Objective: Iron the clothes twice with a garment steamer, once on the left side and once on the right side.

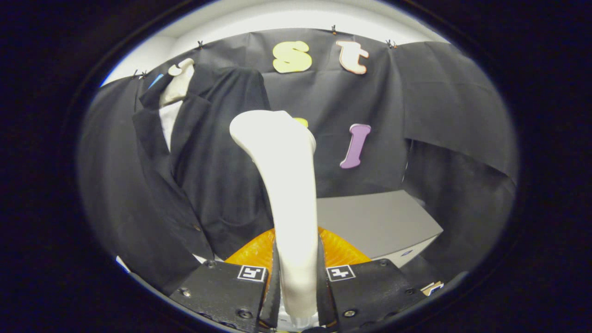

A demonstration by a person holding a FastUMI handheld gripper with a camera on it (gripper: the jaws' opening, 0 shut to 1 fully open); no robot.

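Fingers [298, 286] pinching the white handle of the garment steamer [286, 185] from both sides, 1 pad on each flank, no gap visible between pad and handle. Steamer standing upright between them, neck rising and widening into a head tilted toward the left, head face turned away so nozzle side not readable.

Dark jacket [203, 175] hanging to the left of the steamer and beyond it, on a pale hanger [178, 85], lapels open over a white inner layer, front panel falling to the level of the fingers. Steamer head just beside the jacket's right front panel; touching or apart, cannot tell, since head and cloth overlap along the line of sight.

Orange ribbed thing [342, 252] low behind the handle, perhaps the steamer's base or stand; hard to say. Grey desk [379, 222] surface beyond to the right, at the foot of the black cloth wall.

Judged step: steamer already in hand and lifted, being carried toward the garment, ahead of a pass or at the start of 1. How many of the 2 passes are done, not shown.

Next move, as a judgement: bring the head flat onto 1 side of the jacket front near the shoulder, then draw down along the panel with the pinch kept firm; afterwards shift across to the other side for pass 2. Risk: head snagging the lapel or swinging the jacket on its hanger
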